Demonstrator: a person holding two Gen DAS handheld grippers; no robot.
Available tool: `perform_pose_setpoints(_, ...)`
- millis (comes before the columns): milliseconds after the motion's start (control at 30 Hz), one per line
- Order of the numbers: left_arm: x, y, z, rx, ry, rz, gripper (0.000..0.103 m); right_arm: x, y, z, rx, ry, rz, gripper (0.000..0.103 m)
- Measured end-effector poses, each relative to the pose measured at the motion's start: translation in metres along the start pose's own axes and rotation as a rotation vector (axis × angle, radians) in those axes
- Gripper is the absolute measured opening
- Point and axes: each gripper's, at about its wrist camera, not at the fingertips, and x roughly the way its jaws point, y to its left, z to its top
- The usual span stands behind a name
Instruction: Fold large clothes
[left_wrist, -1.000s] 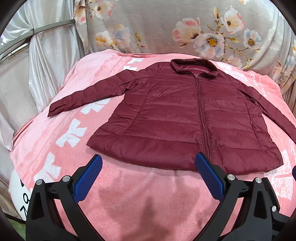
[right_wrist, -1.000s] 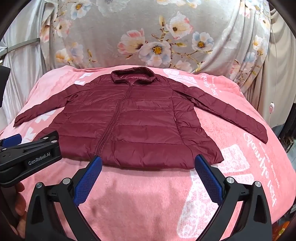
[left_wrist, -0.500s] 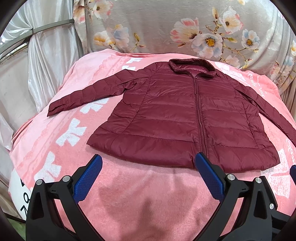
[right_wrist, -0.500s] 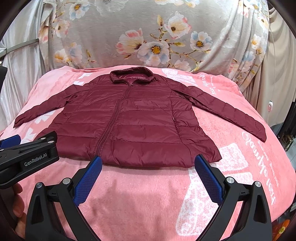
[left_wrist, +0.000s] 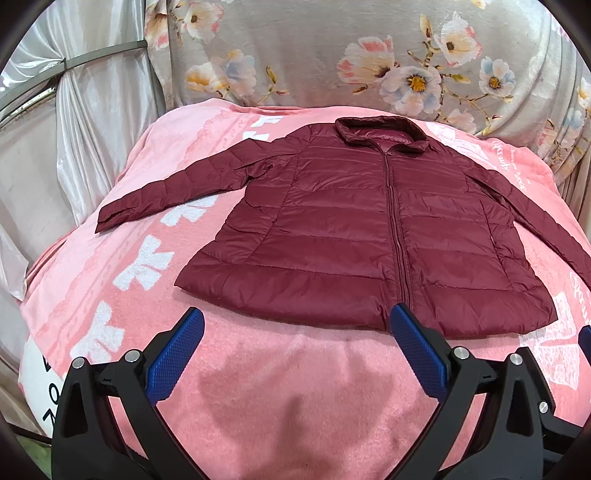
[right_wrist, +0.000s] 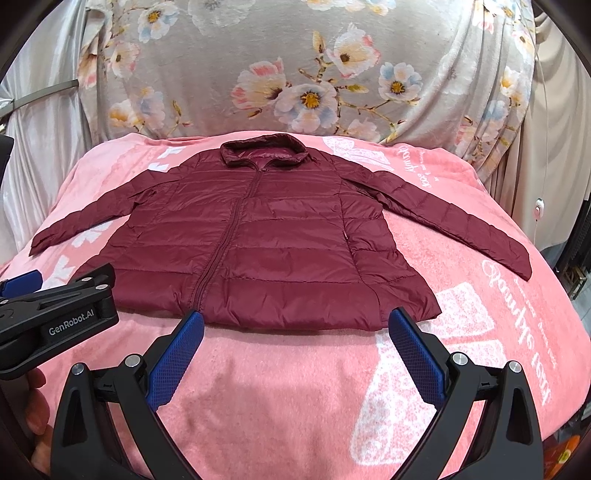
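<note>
A dark maroon quilted puffer jacket (left_wrist: 369, 236) lay flat and front-up on a pink fleece blanket (left_wrist: 280, 387), zipped shut, collar at the far end, both sleeves spread out to the sides. That layout probably served the fold: every edge and sleeve was free to take, and nothing had been folded yet.

The left hand-held gripper (left_wrist: 295, 347) hovered just short of the near hem, blue pads wide apart and empty. The right hand-held gripper (right_wrist: 295, 347) hovered the same way, also parted and holding nothing.

The left wrist view showed the left sleeve (left_wrist: 177, 195) out to its cuff, while the right sleeve ran off the frame. The right wrist view showed the whole right sleeve (right_wrist: 458, 225), a white cord (right_wrist: 540, 155) hanging by the curtain, and the left tool's black body marked GenRobot.AI.
</note>
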Motion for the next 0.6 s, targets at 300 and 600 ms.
perform_pose_setpoints(300, -0.0033, 0.0008, -0.0005, -0.001, -0.001, -0.002, 0.098, -0.0019, 0.0012, 0.0002, 0.0, -0.003, 0.001, 0.098)
perform_pose_setpoints(600, -0.0067, 0.0037, 0.0045, -0.002, -0.003, -0.004, 0.098, -0.0086, 0.0041, 0.0009, -0.003, -0.013, 0.003, 0.098)
